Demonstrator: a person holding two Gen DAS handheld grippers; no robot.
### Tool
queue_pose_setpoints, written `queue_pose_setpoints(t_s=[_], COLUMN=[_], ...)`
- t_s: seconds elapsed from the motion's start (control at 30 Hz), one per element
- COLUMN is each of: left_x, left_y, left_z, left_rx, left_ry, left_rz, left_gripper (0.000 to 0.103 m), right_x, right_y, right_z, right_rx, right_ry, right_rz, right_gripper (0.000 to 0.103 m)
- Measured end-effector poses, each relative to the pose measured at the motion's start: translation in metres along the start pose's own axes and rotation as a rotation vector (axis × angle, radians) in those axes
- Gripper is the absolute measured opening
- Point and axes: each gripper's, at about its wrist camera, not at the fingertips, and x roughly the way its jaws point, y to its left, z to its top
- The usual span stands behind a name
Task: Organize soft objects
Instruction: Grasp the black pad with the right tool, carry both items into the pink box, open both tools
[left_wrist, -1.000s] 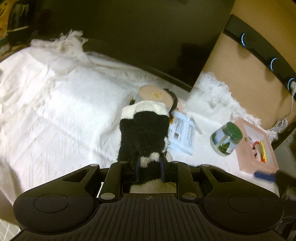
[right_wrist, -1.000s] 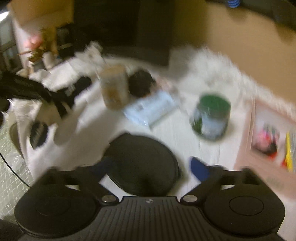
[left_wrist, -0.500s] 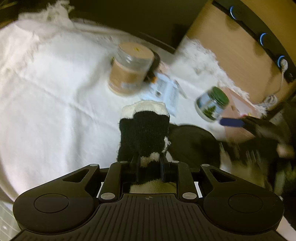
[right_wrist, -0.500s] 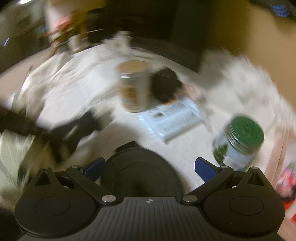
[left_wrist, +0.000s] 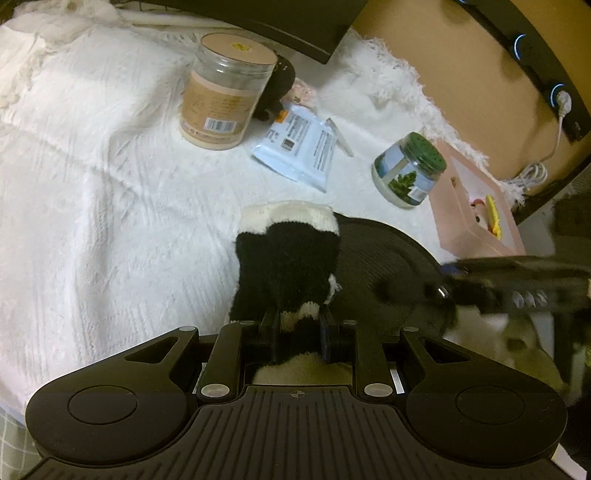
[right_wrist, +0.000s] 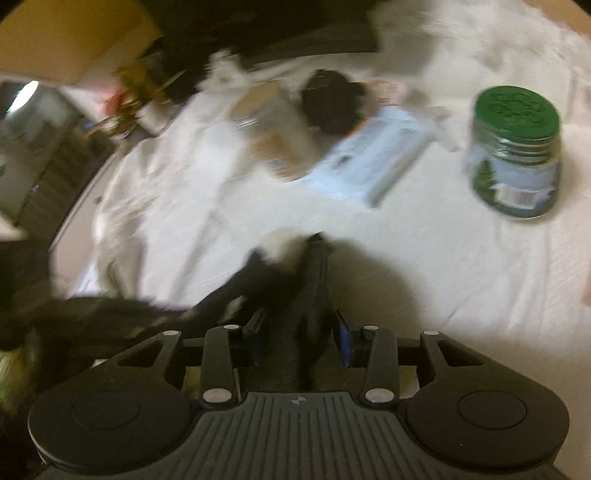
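Note:
My left gripper (left_wrist: 297, 325) is shut on a fuzzy black-and-white sock (left_wrist: 286, 258), which stands up in front of the fingers above the white blanket (left_wrist: 110, 206). A flat round black soft pad (left_wrist: 384, 258) lies just right of the sock. In the blurred right wrist view my right gripper (right_wrist: 301, 339) has closed on the edge of this black pad (right_wrist: 314, 288), and the sock (right_wrist: 273, 254) shows to its left. My right gripper also shows in the left wrist view (left_wrist: 448, 280) at the pad's right edge.
On the blanket stand a tan-lidded jar (left_wrist: 225, 92), a light blue packet (left_wrist: 299, 146), a green-lidded jar (left_wrist: 408, 170) and a pink box (left_wrist: 476, 218) with small items. A dark plush item (left_wrist: 275, 86) lies behind the tan jar. A wooden wall is at the right.
My left gripper carried the sock forward and right, next to the black pad. My right gripper, open over the pad before, has closed on the pad's edge.

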Motion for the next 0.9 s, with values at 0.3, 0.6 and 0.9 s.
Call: queue_pose_setpoints(t_s=[0.3, 0.6, 0.9], left_x=[0.0, -0.035, -0.048], left_y=[-0.003, -0.038, -0.136], left_z=[0.005, 0.059, 0.154], left_rx=[0.018, 0.118, 0.316], left_ry=[0.008, -0.151, -0.327], left_rz=[0.007, -0.074, -0.231], left_gripper=[0.024, 0.023, 0.023], right_x=[0.028, -0.085, -0.235], right_y=[0.0, 0.025, 0.0], right_z=[0.006, 0.039, 0.079], right_rx=[0.025, -0.028, 0.087], right_ry=[0.079, -0.217, -0.532], right_rz=[-0.112, -0.191, -0.539], right_gripper=[0.026, 0.018, 0.018])
